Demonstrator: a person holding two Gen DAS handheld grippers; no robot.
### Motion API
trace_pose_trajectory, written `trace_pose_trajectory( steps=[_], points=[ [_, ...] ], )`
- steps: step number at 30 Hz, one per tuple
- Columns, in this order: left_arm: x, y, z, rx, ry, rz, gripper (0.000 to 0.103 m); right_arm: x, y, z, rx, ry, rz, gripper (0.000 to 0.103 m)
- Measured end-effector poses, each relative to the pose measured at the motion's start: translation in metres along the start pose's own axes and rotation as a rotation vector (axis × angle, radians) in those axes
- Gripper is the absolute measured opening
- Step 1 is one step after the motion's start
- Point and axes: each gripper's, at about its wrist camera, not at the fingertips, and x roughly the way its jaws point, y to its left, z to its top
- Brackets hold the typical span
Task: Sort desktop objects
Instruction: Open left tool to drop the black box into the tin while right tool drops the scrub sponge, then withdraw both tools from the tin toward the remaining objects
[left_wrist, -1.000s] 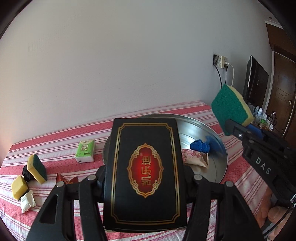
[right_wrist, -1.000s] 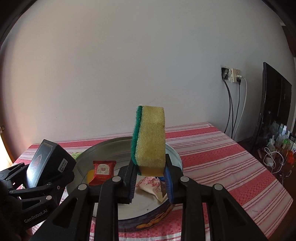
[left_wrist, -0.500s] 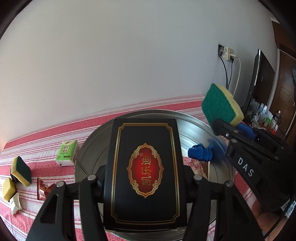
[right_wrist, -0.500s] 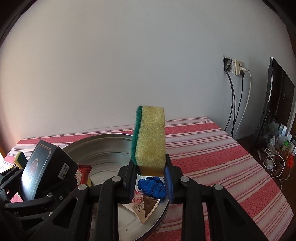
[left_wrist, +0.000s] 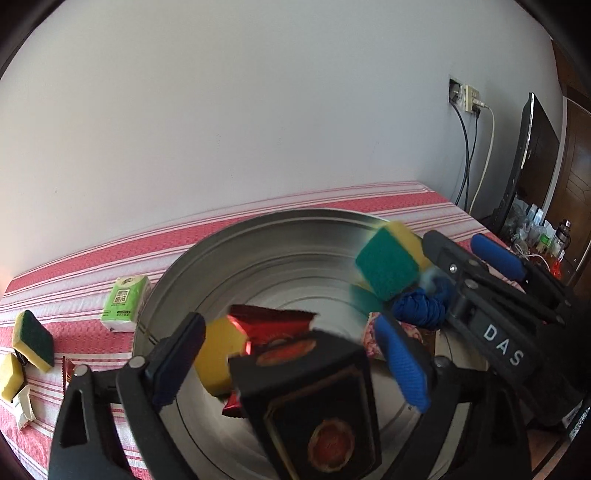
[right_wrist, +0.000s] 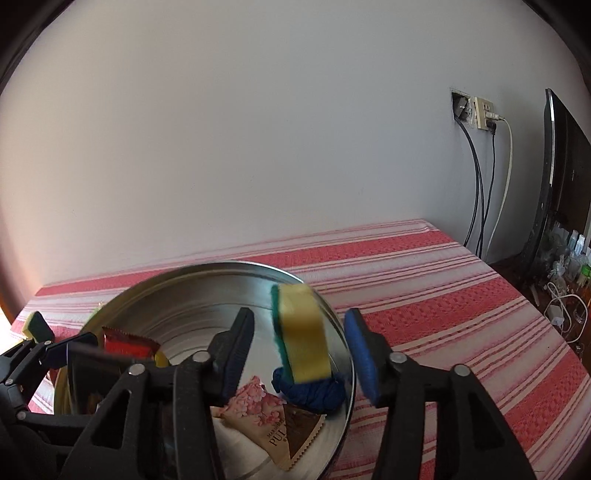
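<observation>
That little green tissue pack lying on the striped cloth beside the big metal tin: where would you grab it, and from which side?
The green tissue pack lies flat on the tablecloth, just outside the tin's left rim. I would come from above and pinch its two long sides: it is narrow that way. The far end is free, but the tin crowds its right side, so go gently there.
</observation>
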Motion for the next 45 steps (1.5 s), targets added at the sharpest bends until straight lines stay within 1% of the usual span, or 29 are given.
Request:
trace_pose_trajectory(
  steps=[3, 9, 11, 12, 13, 15, 17, 18, 22, 25, 29, 33, 37, 42, 45],
  points=[
    [-0.006, 0.000, 0.001, 0.005, -0.044, 0.021, 0.100, -0.008, -0.004, -0.003, 0.028, -0.061, 0.001, 0.061],
    [-0.009, 0.008, 0.003, -0.015, -0.051, 0.028, 0.100, -0.023, -0.008, -0.006, 0.069, -0.160, -0.014, 0.062],
    [-0.011, 0.011, 0.002, -0.022, -0.059, 0.038, 0.100, -0.029, -0.009, -0.006, 0.075, -0.201, -0.016, 0.068],
    [-0.012, 0.012, 0.002, -0.025, -0.063, 0.041, 0.100, -0.033, -0.009, -0.007, 0.080, -0.226, -0.014, 0.074],
    [-0.013, 0.013, 0.001, -0.026, -0.066, 0.044, 0.100, -0.036, -0.010, -0.008, 0.082, -0.250, -0.011, 0.077],
    [-0.014, 0.014, 0.001, -0.023, -0.067, 0.051, 0.100, -0.043, -0.008, -0.009, 0.066, -0.299, -0.007, 0.077],
    [-0.017, 0.016, -0.002, -0.019, -0.078, 0.062, 0.100, -0.047, -0.005, -0.011, 0.044, -0.330, -0.013, 0.082],
    [-0.017, 0.016, -0.003, -0.017, -0.082, 0.071, 0.100, -0.047, -0.003, -0.012, 0.033, -0.331, -0.017, 0.084],
    [-0.020, 0.026, -0.008, -0.034, -0.078, 0.090, 0.100, -0.049, 0.002, -0.012, 0.001, -0.329, -0.022, 0.084],
    [-0.022, 0.034, -0.013, -0.051, -0.074, 0.103, 0.100, -0.049, 0.002, -0.012, 0.002, -0.325, -0.032, 0.084],
    [-0.028, 0.046, -0.021, -0.051, -0.093, 0.147, 0.100, -0.056, 0.003, -0.014, 0.011, -0.344, -0.054, 0.084],
    [-0.034, 0.061, -0.031, -0.056, -0.121, 0.186, 0.100, -0.063, 0.011, -0.018, 0.003, -0.337, -0.047, 0.084],
    [-0.035, 0.074, -0.038, -0.065, -0.109, 0.201, 0.100, -0.070, 0.022, -0.024, -0.017, -0.341, -0.041, 0.084],
    [-0.044, 0.085, -0.046, -0.063, -0.119, 0.214, 0.100, -0.079, 0.029, -0.031, 0.035, -0.332, -0.010, 0.084],
    [-0.047, 0.094, -0.051, -0.073, -0.114, 0.221, 0.100, -0.085, 0.037, -0.035, 0.045, -0.328, 0.008, 0.084]
  ],
)
